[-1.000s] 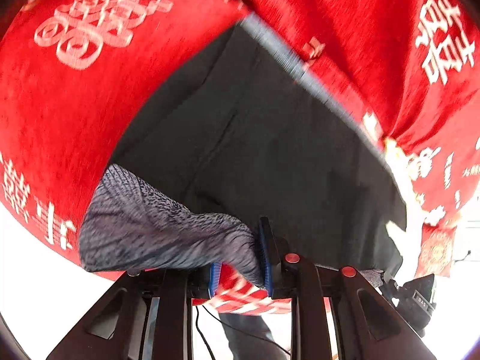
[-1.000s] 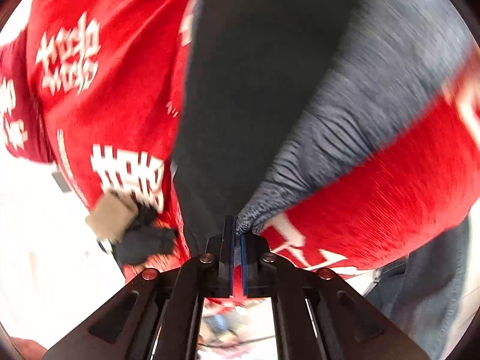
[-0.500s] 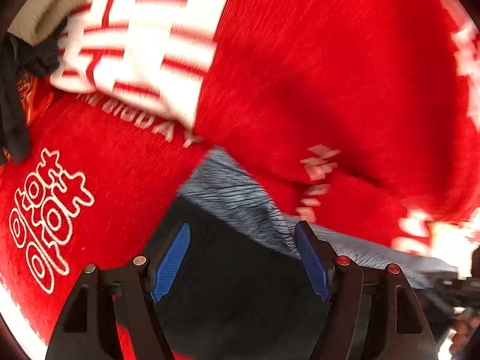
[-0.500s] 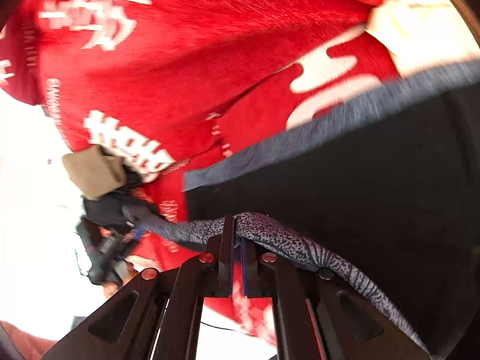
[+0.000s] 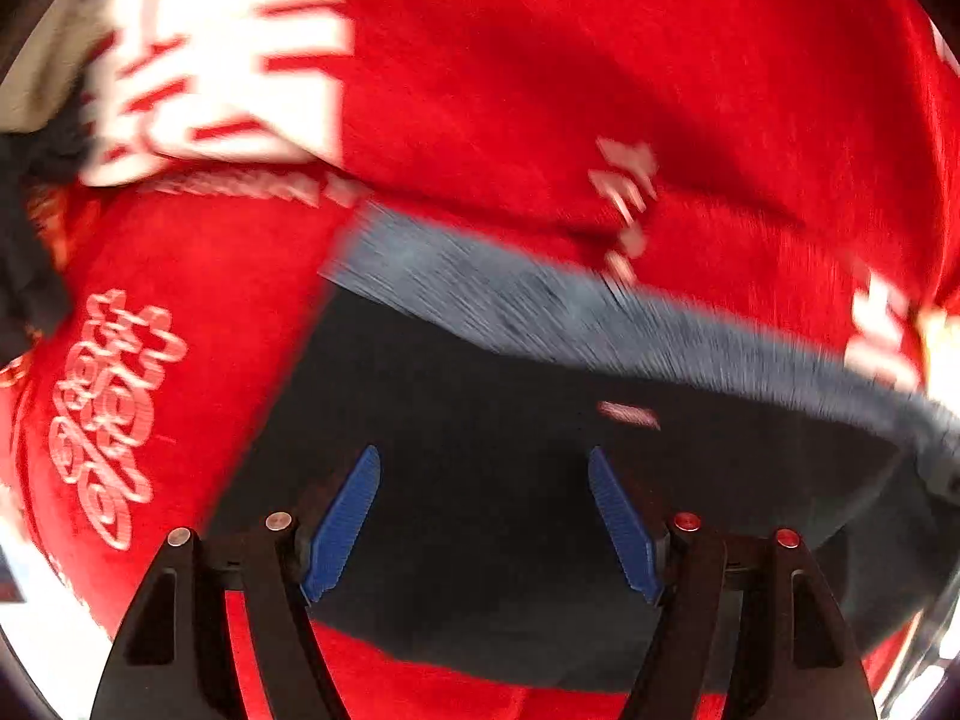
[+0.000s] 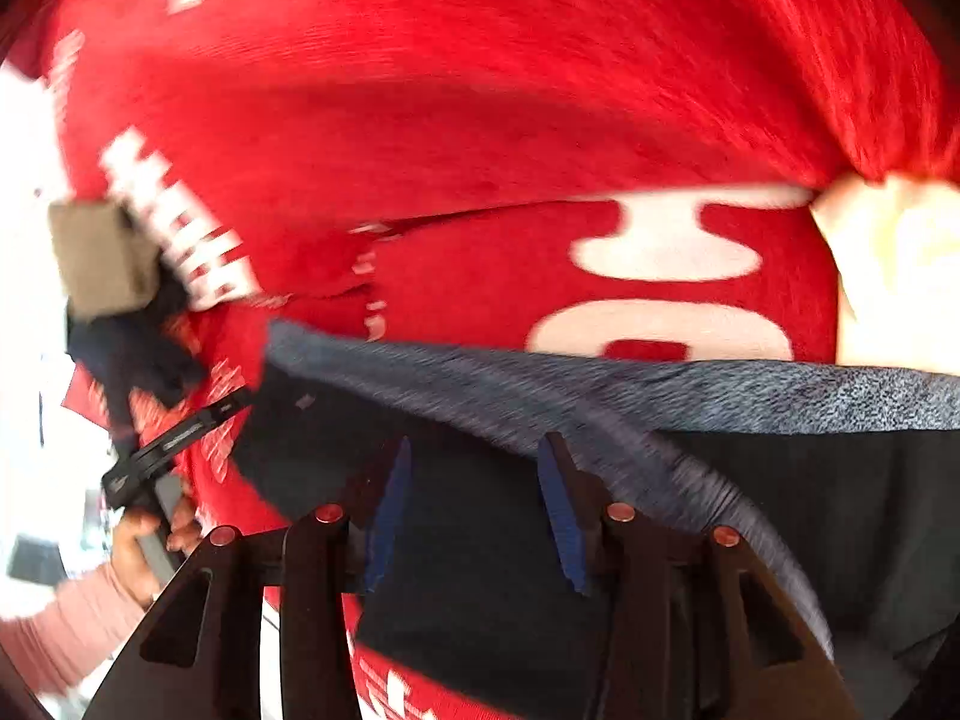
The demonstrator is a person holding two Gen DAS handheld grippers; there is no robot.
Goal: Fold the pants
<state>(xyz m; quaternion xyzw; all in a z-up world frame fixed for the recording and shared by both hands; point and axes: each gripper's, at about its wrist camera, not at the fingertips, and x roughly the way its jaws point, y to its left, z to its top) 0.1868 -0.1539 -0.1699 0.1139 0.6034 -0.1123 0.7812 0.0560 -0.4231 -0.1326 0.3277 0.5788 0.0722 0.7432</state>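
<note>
The dark pants [image 5: 480, 480] lie folded on the red cloth, with their grey speckled waistband [image 5: 540, 306] along the far edge. They also show in the right wrist view [image 6: 810, 510], waistband [image 6: 660, 384] across the middle. My left gripper [image 5: 483, 456] is open and empty, blue pads spread over the dark fabric. My right gripper [image 6: 474, 450] is open, its right finger close beside a grey fold of the waistband, holding nothing. The left gripper [image 6: 174, 438] and the hand holding it show at the left of the right wrist view.
A red cloth with white characters [image 5: 600, 60] covers the surface all around the pants. A beige and black bundle [image 6: 102, 258] lies at the cloth's left edge in the right wrist view, and shows at far left in the left wrist view [image 5: 30, 138].
Both grippers have let go of the grey waistband and opened, left first, then right. The pants now lie folded flat on the cloth. Both views have tipped down over the pants.
</note>
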